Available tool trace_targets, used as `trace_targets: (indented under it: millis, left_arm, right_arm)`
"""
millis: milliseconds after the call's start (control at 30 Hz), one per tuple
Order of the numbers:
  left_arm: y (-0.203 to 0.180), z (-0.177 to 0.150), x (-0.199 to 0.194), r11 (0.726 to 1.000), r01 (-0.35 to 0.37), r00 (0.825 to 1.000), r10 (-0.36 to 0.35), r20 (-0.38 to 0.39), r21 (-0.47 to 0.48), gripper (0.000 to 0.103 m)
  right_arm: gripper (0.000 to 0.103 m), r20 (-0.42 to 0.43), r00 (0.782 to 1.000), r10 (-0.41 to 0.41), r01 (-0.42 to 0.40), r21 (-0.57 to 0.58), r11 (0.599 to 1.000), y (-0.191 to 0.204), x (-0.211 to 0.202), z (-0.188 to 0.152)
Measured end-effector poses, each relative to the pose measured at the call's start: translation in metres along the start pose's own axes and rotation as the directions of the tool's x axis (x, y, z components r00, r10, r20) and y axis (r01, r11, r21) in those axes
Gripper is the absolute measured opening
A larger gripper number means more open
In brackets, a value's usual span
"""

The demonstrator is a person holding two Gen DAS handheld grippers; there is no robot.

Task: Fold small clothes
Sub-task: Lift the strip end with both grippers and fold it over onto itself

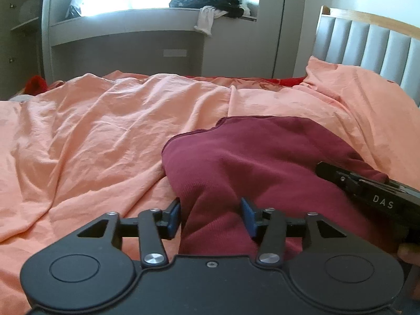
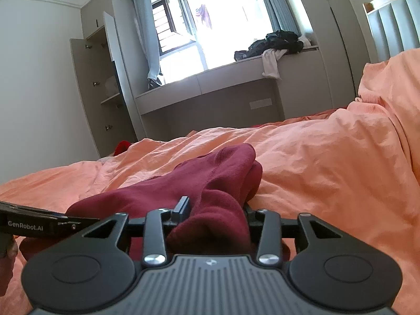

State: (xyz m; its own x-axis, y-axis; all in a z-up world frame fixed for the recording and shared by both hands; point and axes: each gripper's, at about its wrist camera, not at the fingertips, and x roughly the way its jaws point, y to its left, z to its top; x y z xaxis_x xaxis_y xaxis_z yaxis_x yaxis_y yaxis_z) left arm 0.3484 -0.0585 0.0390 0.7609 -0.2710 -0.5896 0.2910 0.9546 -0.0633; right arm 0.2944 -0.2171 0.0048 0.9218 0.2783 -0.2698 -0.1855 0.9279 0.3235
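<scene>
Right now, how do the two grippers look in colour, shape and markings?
The left gripper is matt black with two round discs, silver screws and blue pads; its side reads "GenRobot.AI". The right gripper is black too, with a ribbed grey middle plate, silver screws and white letters "DAS" on its side.

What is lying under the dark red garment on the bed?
The dark red garment lies on the orange bedcover, which shows all around it. Whatever is directly beneath the garment is covered.
</scene>
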Motion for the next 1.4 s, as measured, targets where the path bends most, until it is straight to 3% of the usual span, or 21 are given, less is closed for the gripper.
trace_targets:
  millis: [167, 233, 367, 433, 533, 633, 700, 767, 833, 900, 1000, 1167, 1267, 1400]
  left_arm:
    - [0.005, 0.003, 0.001, 0.999, -0.002, 1.0, 0.002, -0.013, -0.036, 0.061]
    - [0.008, 0.004, 0.001, 0.997, 0.046, 0.999, -0.046, -0.003, -0.064, 0.038]
    - [-0.008, 0.019, -0.009, 1.0, 0.018, 0.993, -0.02, 0.116, 0.025, 0.029]
    - [-0.025, 0.028, -0.018, 0.991, -0.02, 0.98, -0.007, 0.2, 0.133, 0.028]
    - [-0.05, 0.034, -0.032, 0.949, -0.107, 0.946, 0.006, 0.323, 0.298, 0.028]
    - [-0.063, 0.029, -0.044, 0.914, -0.16, 0.911, -0.008, 0.412, 0.372, 0.028]
    - [-0.063, 0.024, -0.043, 0.917, -0.151, 0.921, -0.006, 0.39, 0.369, 0.028]
    - [-0.055, 0.02, -0.035, 0.94, -0.11, 0.948, 0.001, 0.319, 0.324, 0.028]
    - [-0.039, 0.017, -0.022, 0.974, -0.053, 0.977, 0.005, 0.213, 0.219, 0.028]
    - [-0.021, 0.013, -0.012, 0.993, -0.023, 0.991, 0.007, 0.137, 0.116, 0.029]
    - [-0.001, 0.004, -0.011, 1.0, -0.002, 0.996, 0.001, 0.084, 0.008, 0.034]
    - [-0.005, 0.002, -0.019, 0.998, -0.063, 0.996, 0.063, 0.057, 0.001, 0.049]
    - [-0.006, 0.003, -0.02, 0.998, -0.053, 0.998, 0.054, 0.024, -0.031, 0.055]
    - [-0.001, -0.012, -0.021, 0.995, -0.034, 0.999, 0.032, -0.027, -0.097, 0.061]
  right_arm:
    - [0.047, -0.002, 1.0, 0.008, -0.008, 0.027, 1.0, -0.004, -0.001, -0.001]
    - [0.042, -0.004, 1.0, 0.014, -0.014, 0.041, 0.999, -0.005, 0.0, -0.001]
    - [0.026, 0.062, 0.998, 0.022, -0.021, -0.02, 1.0, 0.002, -0.003, 0.003]
    - [0.024, 0.119, 0.992, 0.032, -0.024, -0.074, 0.997, 0.01, -0.007, 0.007]
    - [0.023, 0.206, 0.978, 0.033, -0.008, -0.119, 0.993, 0.02, -0.014, 0.012]
    - [0.023, 0.304, 0.952, 0.026, 0.023, -0.157, 0.987, 0.025, -0.025, 0.014]
    - [0.023, 0.324, 0.946, 0.02, 0.036, -0.168, 0.985, 0.024, -0.028, 0.016]
    - [0.023, 0.281, 0.959, 0.021, 0.021, -0.147, 0.989, 0.02, -0.026, 0.018]
    - [0.023, 0.219, 0.976, 0.015, 0.013, -0.122, 0.992, 0.016, -0.018, 0.017]
    - [0.023, 0.146, 0.989, 0.002, 0.015, -0.115, 0.993, 0.015, -0.009, 0.016]
    - [0.027, 0.076, 0.997, -0.024, 0.032, -0.111, 0.993, 0.015, -0.001, 0.015]
    - [0.044, 0.026, 0.999, -0.032, 0.034, -0.051, 0.998, 0.009, -0.001, 0.016]
    - [0.05, 0.008, 0.999, -0.051, 0.052, -0.042, 0.998, 0.008, -0.005, 0.01]
    - [0.07, -0.002, 0.997, -0.072, 0.072, -0.031, 0.997, 0.003, -0.014, 0.005]
